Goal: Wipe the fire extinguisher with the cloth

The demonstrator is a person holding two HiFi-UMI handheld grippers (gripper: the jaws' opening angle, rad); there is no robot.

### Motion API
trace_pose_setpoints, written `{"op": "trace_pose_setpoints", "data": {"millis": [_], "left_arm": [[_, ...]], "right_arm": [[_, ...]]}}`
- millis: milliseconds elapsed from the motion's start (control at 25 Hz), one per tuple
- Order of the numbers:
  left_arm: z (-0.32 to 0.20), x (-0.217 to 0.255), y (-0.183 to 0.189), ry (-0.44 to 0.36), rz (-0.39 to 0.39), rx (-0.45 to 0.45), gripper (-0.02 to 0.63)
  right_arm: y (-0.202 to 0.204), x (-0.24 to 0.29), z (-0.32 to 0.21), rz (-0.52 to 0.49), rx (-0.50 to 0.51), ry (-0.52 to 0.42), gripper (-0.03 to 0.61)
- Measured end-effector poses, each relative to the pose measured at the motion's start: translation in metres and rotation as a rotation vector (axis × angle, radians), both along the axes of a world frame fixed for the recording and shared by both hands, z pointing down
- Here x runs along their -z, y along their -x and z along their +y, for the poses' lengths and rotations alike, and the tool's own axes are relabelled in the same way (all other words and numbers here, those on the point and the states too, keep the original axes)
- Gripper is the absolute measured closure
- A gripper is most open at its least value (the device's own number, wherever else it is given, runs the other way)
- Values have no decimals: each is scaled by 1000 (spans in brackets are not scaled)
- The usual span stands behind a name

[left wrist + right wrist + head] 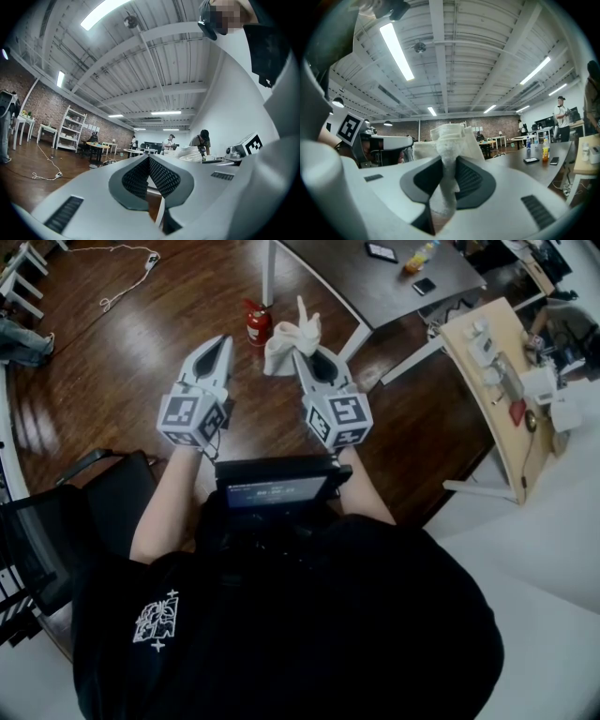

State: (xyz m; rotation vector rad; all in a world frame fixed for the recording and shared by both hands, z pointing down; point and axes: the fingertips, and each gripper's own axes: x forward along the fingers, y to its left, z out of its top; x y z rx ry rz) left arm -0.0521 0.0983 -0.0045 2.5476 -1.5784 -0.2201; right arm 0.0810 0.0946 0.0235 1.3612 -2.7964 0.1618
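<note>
A small red fire extinguisher stands on the wooden floor beside a table leg, ahead of both grippers. My right gripper is shut on a white cloth, which bunches out past the jaws; in the right gripper view the cloth is pinched between the dark pads and my gripper points upward at the ceiling. My left gripper is held level beside it, shut with nothing between the jaws. Both are well short of the extinguisher.
A dark table with a phone, a bottle and white legs stands just beyond. A light wooden desk with clutter is at right. A black chair is at left. A white cable lies on the floor.
</note>
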Motion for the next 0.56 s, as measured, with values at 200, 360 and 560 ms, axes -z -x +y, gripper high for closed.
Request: {"op": "trace_pose_setpoints", "data": {"millis": [200, 360, 560], "left_arm": [[0, 0, 0, -3, 0, 0, 612], [1, 1, 0, -3, 2, 1, 612], [-1, 0, -3, -2, 1, -3, 612]], "right_arm": [[0, 0, -1, 3, 1, -3, 486], [1, -1, -1, 4, 2, -1, 486], [-1, -4, -3, 3, 1, 0, 486]]}}
